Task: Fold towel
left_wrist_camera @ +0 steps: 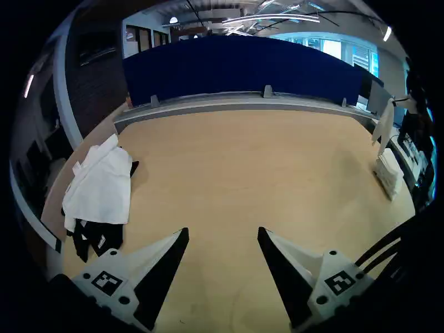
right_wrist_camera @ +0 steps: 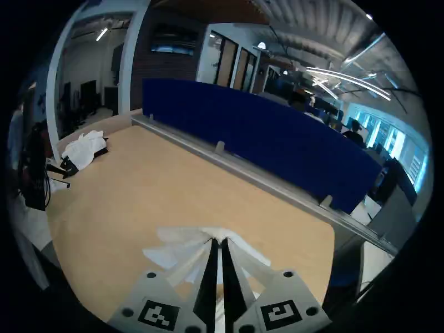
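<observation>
Towel [right_wrist_camera: 169, 256] pinched in R tongs [right_wrist_camera: 217, 244], L tongs [left_wrist_camera: 223, 236] spread over table [left_wrist_camera: 250, 166]; cloth pile [left_wrist_camera: 100, 186], blue divider [left_wrist_camera: 238, 66] beyond.

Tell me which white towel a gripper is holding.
The towel pinched in the shut right gripper, fanning out to both sides. The crumpled white pile lies loose on the table, far off.

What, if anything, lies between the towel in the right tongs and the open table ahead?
Nothing visible. The right tongs pinch the towel over bare table; the cloth pile sits far off at its corner.
</observation>
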Tool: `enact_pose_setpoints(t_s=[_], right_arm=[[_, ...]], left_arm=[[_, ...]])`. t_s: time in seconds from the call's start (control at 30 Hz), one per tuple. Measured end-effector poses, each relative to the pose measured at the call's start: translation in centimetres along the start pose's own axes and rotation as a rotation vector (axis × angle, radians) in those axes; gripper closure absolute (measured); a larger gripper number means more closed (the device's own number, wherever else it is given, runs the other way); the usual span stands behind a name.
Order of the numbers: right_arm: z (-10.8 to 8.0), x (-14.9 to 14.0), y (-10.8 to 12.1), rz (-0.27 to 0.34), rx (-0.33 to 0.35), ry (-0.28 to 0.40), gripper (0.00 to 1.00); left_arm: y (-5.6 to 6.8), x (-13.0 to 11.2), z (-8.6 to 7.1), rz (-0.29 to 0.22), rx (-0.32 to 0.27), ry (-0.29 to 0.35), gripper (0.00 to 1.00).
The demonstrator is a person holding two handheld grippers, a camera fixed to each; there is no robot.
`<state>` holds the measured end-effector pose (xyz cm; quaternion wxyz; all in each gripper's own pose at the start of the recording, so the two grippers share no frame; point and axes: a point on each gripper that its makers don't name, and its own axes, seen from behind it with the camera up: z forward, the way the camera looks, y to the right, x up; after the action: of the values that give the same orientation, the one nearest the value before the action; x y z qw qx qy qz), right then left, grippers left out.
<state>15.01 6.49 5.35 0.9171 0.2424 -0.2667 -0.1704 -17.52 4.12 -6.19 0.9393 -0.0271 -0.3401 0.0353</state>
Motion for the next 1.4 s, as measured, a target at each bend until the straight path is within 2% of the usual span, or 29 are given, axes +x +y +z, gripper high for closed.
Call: enact_pose_setpoints(t_s=[0.5, 1.0, 1.4], right_arm=[[-0.6, -3.0, 5.6, 0.028, -0.05, -0.044, 0.96], [-0.1, -4.8, 7.4, 0.053, -0.056, -0.061, 0.96], [-1.6, -9.0, 8.0, 0.091, -0.073, -0.104, 0.96]], left_arm=[[0.5, 0.1, 0.2, 0.007, 0.013, -0.007, 0.08], [1.5, 0.6, 0.4, 0.016, 0.015, -0.009, 0.08], [2.4, 1.0, 0.6, 0.026, 0.006, -0.01, 0.08]])
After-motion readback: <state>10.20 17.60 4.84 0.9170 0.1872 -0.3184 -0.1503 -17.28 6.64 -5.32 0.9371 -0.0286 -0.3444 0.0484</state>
